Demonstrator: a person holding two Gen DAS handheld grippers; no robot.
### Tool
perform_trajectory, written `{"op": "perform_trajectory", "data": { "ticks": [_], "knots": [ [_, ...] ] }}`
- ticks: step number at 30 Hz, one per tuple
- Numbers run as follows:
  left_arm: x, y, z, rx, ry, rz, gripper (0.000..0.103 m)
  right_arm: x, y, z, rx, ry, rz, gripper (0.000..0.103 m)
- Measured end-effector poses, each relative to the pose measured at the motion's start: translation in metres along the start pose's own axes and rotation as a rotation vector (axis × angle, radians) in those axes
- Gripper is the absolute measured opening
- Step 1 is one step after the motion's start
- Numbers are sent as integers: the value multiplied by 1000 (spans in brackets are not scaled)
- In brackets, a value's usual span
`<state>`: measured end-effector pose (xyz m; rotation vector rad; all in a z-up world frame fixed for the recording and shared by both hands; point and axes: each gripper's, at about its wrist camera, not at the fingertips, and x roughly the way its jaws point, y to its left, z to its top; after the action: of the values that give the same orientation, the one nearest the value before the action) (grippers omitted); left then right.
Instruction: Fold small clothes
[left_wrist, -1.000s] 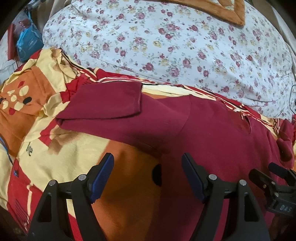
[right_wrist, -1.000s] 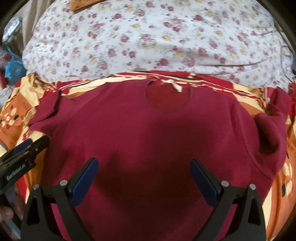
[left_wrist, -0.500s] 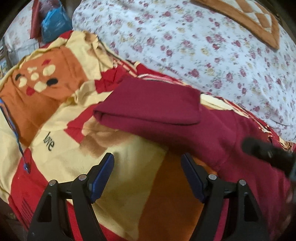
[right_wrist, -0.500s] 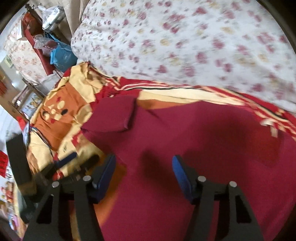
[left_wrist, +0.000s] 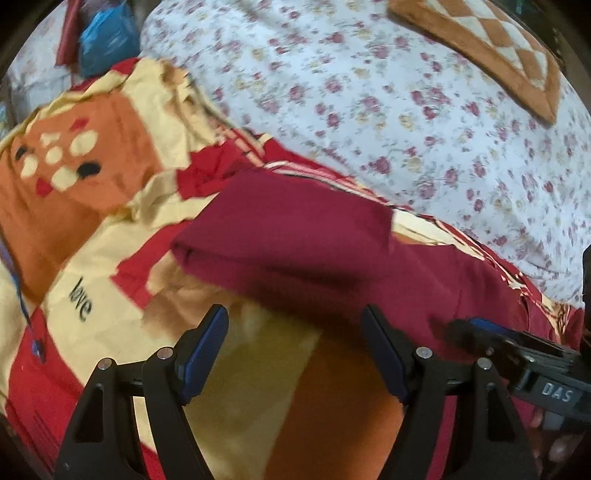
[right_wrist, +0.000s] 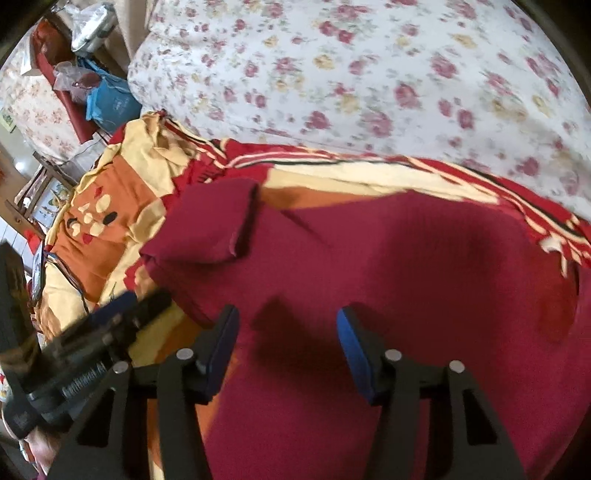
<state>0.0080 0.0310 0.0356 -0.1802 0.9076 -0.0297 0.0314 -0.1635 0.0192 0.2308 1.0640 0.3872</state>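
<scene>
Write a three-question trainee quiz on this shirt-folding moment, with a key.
1. True or false: the left sleeve of the maroon shirt lies folded over onto the shirt.
2. What sits behind the shirt? A) a wooden chair B) a floral quilt C) a laundry basket
3. Fill in: the right gripper hovers over the shirt with its pads ____ the cloth.

Key: 1 true; 2 B; 3 clear of. Its jaws have just been closing, with nothing pinched between them yet.
</scene>
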Motion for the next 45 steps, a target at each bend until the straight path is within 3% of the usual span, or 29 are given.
{"op": "perform_trajectory", "data": {
  "ticks": [5,8,11,16,24,25,27,28,33,39,45],
  "knots": [
    [4,-21,9,83,-18,12,67,-12,-13,6,44,-33,37,59],
    [13,-28,12,122,10,14,67,-14,-19,9,81,-41,61,59],
    [17,-23,7,109,36,6,65,-12,-18,15,99,-44,102,59],
    [5,-1,4,91,19,73,60,6,-4,31,109,-29,205,59],
    [2,28,8,-9,5,91,60,68,19,49,148,65,302,58],
    [4,29,8,-10,8,91,60,75,20,50,156,64,309,49],
    [7,29,8,-8,19,100,60,84,21,51,161,51,275,14],
    [9,28,7,-5,23,103,60,85,21,50,167,44,257,10],
    [6,22,6,1,10,79,60,53,20,45,133,-42,271,9],
    [2,12,2,17,-6,48,60,31,11,42,121,-42,233,9],
    [1,1,-3,58,-12,43,60,-1,-22,30,184,-79,221,9]
  ]
}}
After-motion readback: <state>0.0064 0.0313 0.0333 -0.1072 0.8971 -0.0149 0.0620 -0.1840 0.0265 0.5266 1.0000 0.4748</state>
